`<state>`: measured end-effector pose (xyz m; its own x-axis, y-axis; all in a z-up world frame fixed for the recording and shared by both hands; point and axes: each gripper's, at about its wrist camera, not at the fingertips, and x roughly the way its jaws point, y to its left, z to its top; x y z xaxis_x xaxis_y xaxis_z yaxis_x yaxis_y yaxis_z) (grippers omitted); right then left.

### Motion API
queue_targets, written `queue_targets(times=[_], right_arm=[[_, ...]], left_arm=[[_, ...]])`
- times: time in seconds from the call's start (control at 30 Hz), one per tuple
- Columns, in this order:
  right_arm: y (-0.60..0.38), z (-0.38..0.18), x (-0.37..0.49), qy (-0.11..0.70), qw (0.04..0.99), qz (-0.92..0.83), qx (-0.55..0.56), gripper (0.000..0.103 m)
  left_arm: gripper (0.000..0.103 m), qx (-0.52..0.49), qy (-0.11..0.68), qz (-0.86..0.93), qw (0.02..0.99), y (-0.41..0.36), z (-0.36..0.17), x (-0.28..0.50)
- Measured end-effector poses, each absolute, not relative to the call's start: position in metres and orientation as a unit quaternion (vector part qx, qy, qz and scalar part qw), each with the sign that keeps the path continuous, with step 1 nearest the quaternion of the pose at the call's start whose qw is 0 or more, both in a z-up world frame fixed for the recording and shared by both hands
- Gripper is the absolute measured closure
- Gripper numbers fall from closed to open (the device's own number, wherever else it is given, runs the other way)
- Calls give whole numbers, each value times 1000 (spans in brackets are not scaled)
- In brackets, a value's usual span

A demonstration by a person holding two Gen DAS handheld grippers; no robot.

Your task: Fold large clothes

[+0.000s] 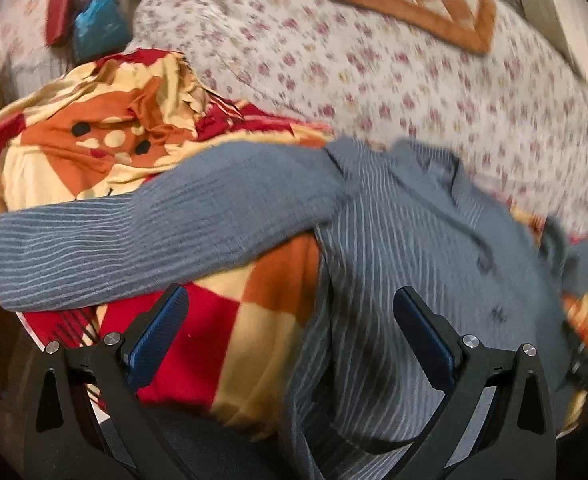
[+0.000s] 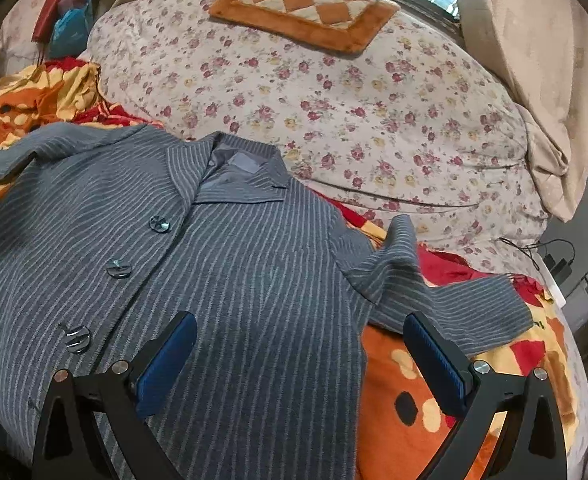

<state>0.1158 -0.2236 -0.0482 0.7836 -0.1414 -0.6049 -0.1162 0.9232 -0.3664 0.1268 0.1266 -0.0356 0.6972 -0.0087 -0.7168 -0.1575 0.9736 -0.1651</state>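
Note:
A grey pinstriped jacket [image 2: 230,272] lies front up on a red, orange and yellow blanket [image 2: 410,392] on a bed. It has three buttons [image 2: 159,224] and an open collar. In the left wrist view the jacket [image 1: 406,240] has its left sleeve [image 1: 142,236] stretched out to the left. The right sleeve [image 2: 446,300] is bent beside the body. My left gripper [image 1: 290,308] is open above the jacket's left edge. My right gripper [image 2: 302,336] is open above the jacket's right side. Both are empty.
A rolled floral quilt [image 2: 334,100] lies behind the jacket with an orange checked cushion [image 2: 306,0] on top. A beige curtain [image 2: 542,60] hangs at the right. Red and blue items [image 1: 82,12] sit at the far left. A cable and plug [image 2: 554,260] lie at the bed's right edge.

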Motion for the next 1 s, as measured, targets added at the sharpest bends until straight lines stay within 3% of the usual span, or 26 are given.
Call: queue_targets(times=[0.3, 0.6, 0.8, 1.0], right_arm=[[-261, -33, 111, 325, 941, 8, -89, 1], [-268, -24, 113, 319, 946, -4, -54, 1], [-249, -38, 120, 332, 938, -3, -102, 1], [-238, -44, 119, 328, 935, 1, -136, 1]], left_arm=[[1, -154, 315, 143, 926, 233, 22, 103], [1, -334, 345, 165, 861, 341, -87, 37], [2, -341, 339, 106, 870, 351, -115, 45], [26, -342, 346, 78, 870, 354, -134, 53]])
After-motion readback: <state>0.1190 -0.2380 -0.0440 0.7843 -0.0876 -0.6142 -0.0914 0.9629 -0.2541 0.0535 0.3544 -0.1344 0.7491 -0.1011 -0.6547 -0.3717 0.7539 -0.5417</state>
